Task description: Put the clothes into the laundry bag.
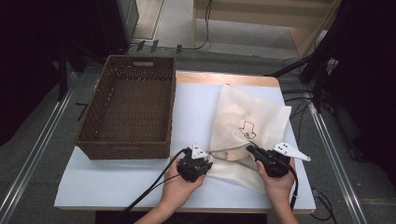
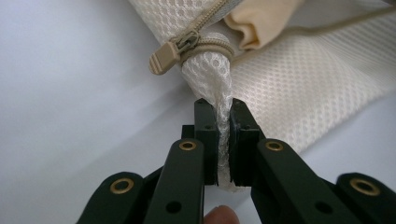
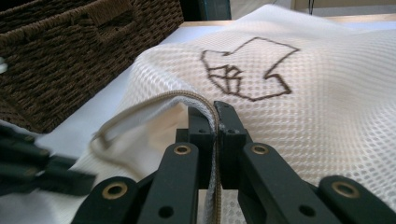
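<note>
A cream mesh laundry bag (image 1: 247, 126) with a dark outline drawing (image 1: 246, 129) lies on the white table, its zipped mouth toward me. My left gripper (image 1: 205, 163) is shut on the bag's mesh corner (image 2: 219, 100), just below the beige zipper pull (image 2: 170, 55). My right gripper (image 1: 252, 150) is shut on the zipper edge (image 3: 212, 119) of the bag's mouth, which gapes a little between the two grippers. A beige cloth (image 2: 261, 23) shows inside the opening. In the right gripper view the drawing (image 3: 245, 70) lies just beyond the jaws, and the left gripper (image 3: 32, 168) is blurred at the lower left.
A brown wicker basket (image 1: 128, 109) stands left of the bag, with nothing in it. The white sheet (image 1: 116, 179) covers the wooden table. Cables and stand legs lie on the floor at the right, metal rails at both sides.
</note>
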A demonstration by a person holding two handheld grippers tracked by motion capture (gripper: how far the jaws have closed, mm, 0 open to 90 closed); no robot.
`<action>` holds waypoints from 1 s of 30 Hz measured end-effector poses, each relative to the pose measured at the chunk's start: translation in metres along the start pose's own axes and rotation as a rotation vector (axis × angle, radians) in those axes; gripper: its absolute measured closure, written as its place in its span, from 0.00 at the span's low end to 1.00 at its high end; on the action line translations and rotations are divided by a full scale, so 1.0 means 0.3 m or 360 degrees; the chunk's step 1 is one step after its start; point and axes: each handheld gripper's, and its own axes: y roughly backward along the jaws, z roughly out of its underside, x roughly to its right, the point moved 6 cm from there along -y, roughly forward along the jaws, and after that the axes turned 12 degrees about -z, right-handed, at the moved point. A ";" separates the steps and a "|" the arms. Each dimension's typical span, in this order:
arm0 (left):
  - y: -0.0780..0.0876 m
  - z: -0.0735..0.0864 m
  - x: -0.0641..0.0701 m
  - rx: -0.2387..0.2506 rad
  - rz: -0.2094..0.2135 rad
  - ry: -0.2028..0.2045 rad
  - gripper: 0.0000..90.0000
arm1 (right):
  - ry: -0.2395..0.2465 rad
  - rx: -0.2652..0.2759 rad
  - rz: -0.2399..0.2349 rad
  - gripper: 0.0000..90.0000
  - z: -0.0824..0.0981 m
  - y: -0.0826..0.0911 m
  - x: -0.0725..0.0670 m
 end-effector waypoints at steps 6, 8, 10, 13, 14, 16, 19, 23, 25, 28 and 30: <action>0.065 0.063 0.039 0.0002 0.0062 -0.0029 0.93 | 0.0029 -0.0032 -0.0042 0.98 0.007 -0.016 -0.025; 0.087 0.048 0.034 0.0076 0.0014 0.0011 0.83 | 0.0051 -0.0045 -0.0048 0.98 0.008 -0.022 -0.034; 0.115 0.015 0.037 0.0176 -0.0015 0.0038 0.68 | 0.0064 -0.0048 -0.0048 0.98 0.006 -0.024 -0.039; 0.138 -0.037 0.066 0.0279 -0.0031 0.0005 0.61 | 0.0061 -0.0042 -0.0061 0.98 -0.003 -0.023 -0.044; 0.137 -0.057 0.085 0.0293 -0.0028 -0.0027 0.61 | 0.0061 -0.0042 -0.0059 0.98 -0.006 -0.022 -0.045; 0.144 -0.094 0.101 0.0343 -0.0056 -0.0051 0.61 | 0.0067 -0.0039 -0.0052 0.98 -0.011 -0.021 -0.046; 0.179 -0.147 0.099 0.0477 -0.0050 0.0054 0.61 | 0.0074 -0.0047 -0.0046 0.98 -0.010 -0.017 -0.046; 0.196 -0.164 0.105 0.0507 -0.0073 0.0043 0.59 | 0.0077 -0.0052 -0.0050 0.98 -0.009 -0.012 -0.044; 0.172 -0.154 0.124 0.0428 -0.0039 -0.0003 0.64 | 0.0077 -0.0056 -0.0049 0.98 -0.008 -0.014 -0.045; 0.094 -0.131 0.158 0.0261 0.0008 -0.0075 0.80 | 0.0067 -0.0057 -0.0057 0.98 -0.010 -0.020 -0.046; 0.021 -0.123 0.173 0.0168 -0.0007 -0.0099 0.85 | 0.0065 -0.0052 -0.0054 0.98 -0.013 -0.022 -0.049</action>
